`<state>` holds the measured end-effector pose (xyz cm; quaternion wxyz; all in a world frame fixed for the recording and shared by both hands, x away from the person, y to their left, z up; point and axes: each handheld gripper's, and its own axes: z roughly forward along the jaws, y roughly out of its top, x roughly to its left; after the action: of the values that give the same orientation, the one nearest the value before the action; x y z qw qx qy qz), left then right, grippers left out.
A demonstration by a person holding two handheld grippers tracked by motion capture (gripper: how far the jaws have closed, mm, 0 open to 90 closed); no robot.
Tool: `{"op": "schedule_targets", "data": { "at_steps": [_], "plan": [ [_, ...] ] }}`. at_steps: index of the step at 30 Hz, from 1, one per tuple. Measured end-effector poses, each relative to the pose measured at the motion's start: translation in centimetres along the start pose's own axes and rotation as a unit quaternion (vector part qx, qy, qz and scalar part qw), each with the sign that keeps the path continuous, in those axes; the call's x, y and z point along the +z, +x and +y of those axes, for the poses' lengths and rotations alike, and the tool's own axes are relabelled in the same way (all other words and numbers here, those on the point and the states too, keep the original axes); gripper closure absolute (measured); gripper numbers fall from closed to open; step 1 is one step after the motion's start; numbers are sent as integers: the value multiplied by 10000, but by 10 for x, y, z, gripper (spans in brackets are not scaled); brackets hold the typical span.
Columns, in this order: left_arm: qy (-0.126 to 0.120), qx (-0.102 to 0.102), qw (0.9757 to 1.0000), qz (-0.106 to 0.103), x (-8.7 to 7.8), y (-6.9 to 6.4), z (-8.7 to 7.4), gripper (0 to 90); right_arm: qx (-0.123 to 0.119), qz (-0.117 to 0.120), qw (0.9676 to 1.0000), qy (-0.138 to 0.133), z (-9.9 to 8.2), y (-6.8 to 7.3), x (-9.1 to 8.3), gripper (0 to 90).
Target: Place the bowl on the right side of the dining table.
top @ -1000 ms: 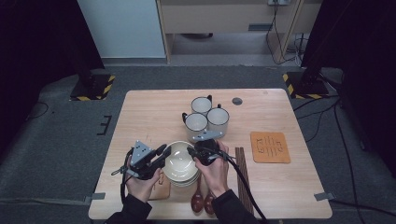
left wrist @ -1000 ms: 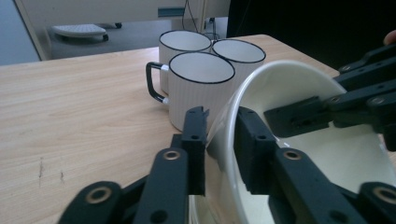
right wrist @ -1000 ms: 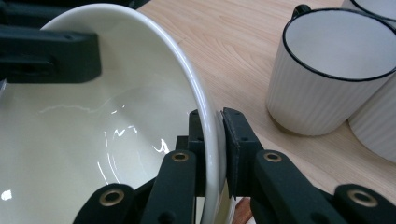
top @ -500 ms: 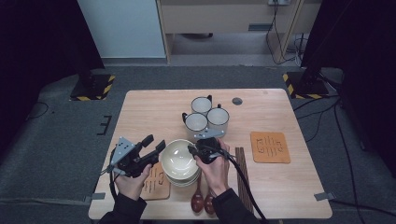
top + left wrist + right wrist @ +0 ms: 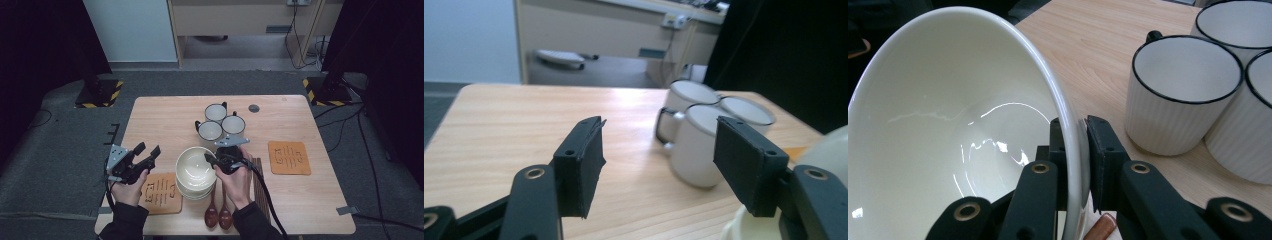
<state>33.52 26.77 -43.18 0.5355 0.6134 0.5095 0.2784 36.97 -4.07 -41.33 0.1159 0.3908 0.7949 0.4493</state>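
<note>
The glossy white ceramic bowl [image 5: 195, 167] tops a stack at the worktop's [image 5: 160, 115] six o'clock edge. The right hand-held gripper [image 5: 1075, 145] is clamped on its rim at three o'clock. The left hand-held gripper [image 5: 147, 155], at nine o'clock, has just been opening, with nothing between its jaws. The bowl looks stiff, slick and breakable; the thin rim is the best place to take hold.

Left tongs [image 5: 147, 152] just opened, empty; right tongs [image 5: 212, 161] clamped.

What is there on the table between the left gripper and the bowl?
Nothing: in the high view, bare wood separates the left gripper, its jaws open and empty, from the bowl. The right gripper grips the bowl's rim.
</note>
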Motion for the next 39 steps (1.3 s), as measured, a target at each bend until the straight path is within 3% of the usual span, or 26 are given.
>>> {"op": "schedule_targets", "data": {
  "at_steps": [6,11,18,27,32,39],
  "plan": [
    [316,38,9990,303,9,16,-12,334,32,-33,9999,-108,2,-5,-10,822],
    [656,119,9966,483,18,25,-24,308,65,-62,9998,-197,4,-10,-21,822],
    [1217,235,9902,646,31,42,-42,283,138,-114,9993,-327,8,-20,-34,822],
    [1554,312,9847,720,40,55,-56,258,214,-198,9986,-444,9,-34,-48,822],
    [1799,436,9791,842,45,60,-62,250,268,-310,9981,-467,8,-45,-57,822],
    [1977,514,9753,837,51,63,-69,249,385,-442,9969,-531,6,-61,-70,822]
  ]
}}
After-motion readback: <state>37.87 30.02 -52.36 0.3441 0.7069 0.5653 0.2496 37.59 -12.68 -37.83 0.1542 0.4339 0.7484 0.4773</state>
